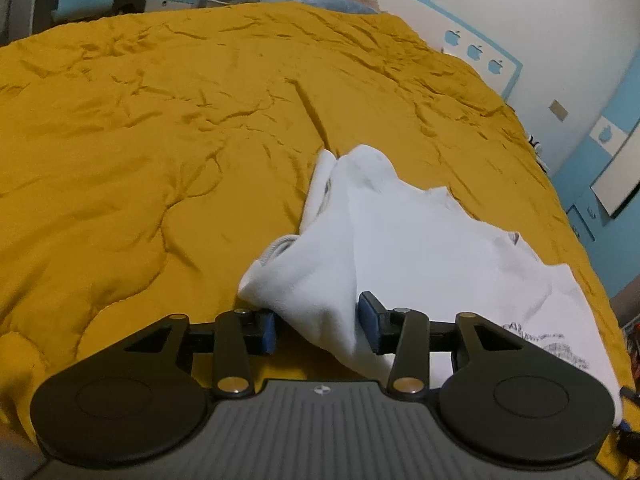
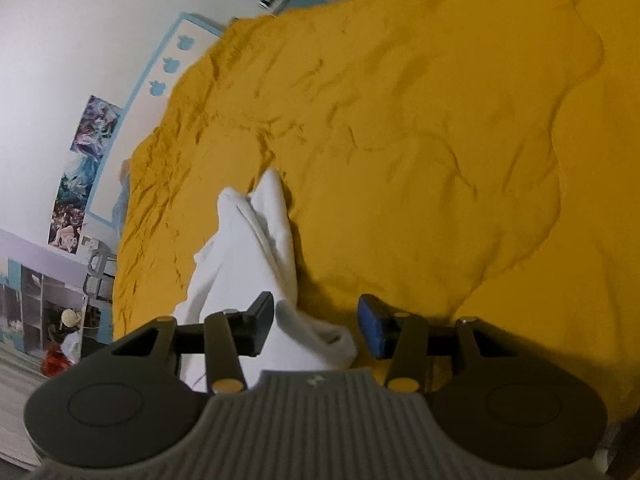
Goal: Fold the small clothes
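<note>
A small white garment (image 1: 400,240) lies crumpled on a yellow bedspread (image 1: 160,140), with a grey print near its right hem. My left gripper (image 1: 319,328) hovers low over the garment's near corner; a fold of white cloth stands between its blue pads, which are spread apart and do not pinch it. In the right wrist view the same white garment (image 2: 248,248) runs away from me in a long bunched ridge over the bedspread (image 2: 440,140). My right gripper (image 2: 316,326) is open; a rolled edge of cloth lies by its left finger, with bare yellow beside the right one.
The bed's right edge meets a white wall with a blue frame and apple stickers (image 1: 474,51). Posters (image 2: 86,172) hang on that wall. Shelves and clutter (image 2: 52,308) stand on the floor past the bed's far side. Wide wrinkled bedspread stretches left of the garment.
</note>
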A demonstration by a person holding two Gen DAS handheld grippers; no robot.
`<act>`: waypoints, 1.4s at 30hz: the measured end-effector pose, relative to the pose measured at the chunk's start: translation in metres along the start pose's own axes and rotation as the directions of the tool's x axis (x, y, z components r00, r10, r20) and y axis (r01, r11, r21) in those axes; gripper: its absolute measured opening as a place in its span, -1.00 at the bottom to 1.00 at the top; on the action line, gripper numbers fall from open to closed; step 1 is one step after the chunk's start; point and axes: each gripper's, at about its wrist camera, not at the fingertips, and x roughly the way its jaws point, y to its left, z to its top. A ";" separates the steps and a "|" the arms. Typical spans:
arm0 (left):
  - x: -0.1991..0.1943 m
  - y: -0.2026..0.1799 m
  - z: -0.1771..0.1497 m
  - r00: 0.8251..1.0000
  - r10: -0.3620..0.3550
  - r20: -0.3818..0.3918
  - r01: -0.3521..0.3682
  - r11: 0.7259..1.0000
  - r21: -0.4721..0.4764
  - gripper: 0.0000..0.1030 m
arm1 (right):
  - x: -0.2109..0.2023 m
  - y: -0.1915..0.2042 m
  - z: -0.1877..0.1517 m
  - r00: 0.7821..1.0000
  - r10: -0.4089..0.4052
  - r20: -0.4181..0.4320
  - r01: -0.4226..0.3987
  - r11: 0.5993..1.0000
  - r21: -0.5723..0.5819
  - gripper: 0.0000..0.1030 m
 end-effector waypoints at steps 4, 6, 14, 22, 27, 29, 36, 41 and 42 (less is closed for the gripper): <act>-0.007 -0.002 0.009 0.999 0.034 0.007 -0.034 0.999 0.019 -0.03 | 0.006 0.005 -0.004 1.000 -0.024 0.015 0.025 0.996 -0.089 -0.14; -0.014 -0.011 0.019 0.998 0.053 0.019 -0.054 0.996 0.073 -0.03 | 0.003 0.026 -0.005 0.996 -0.037 0.075 0.052 0.976 -0.211 -0.14; -0.064 -0.048 0.044 0.963 0.047 0.267 -0.087 0.986 0.140 0.16 | 0.008 0.117 -0.051 0.990 0.067 0.122 0.029 0.756 -0.654 -0.54; -0.014 -0.072 0.003 0.965 -0.241 0.107 0.214 0.953 0.215 -0.50 | 0.048 0.174 -0.118 0.992 0.114 -0.045 -0.107 0.629 -0.770 -0.81; 0.009 -0.054 0.012 0.983 -0.173 0.069 0.157 0.969 0.189 -0.66 | 0.068 0.199 -0.080 0.998 -0.030 0.064 0.067 0.653 -0.755 -0.26; 0.003 -0.043 0.030 0.984 -0.151 0.091 0.137 0.980 0.147 -0.66 | 0.078 0.199 -0.044 0.991 -0.092 0.096 0.133 0.721 -0.680 0.02; -0.066 -0.049 0.113 0.915 -0.050 0.400 -0.043 0.975 0.219 -0.66 | 0.078 0.184 0.037 0.973 -0.195 0.127 0.232 0.782 -0.578 0.00; -0.116 -0.076 0.159 0.855 -0.062 0.515 -0.090 0.960 0.266 -0.63 | 0.082 0.170 0.035 0.975 -0.201 0.095 0.219 0.786 -0.579 0.00; -0.119 -0.082 0.163 0.860 -0.069 0.505 -0.088 0.956 0.280 -0.57 | 0.090 0.167 0.037 0.976 -0.202 0.083 0.212 0.783 -0.585 0.00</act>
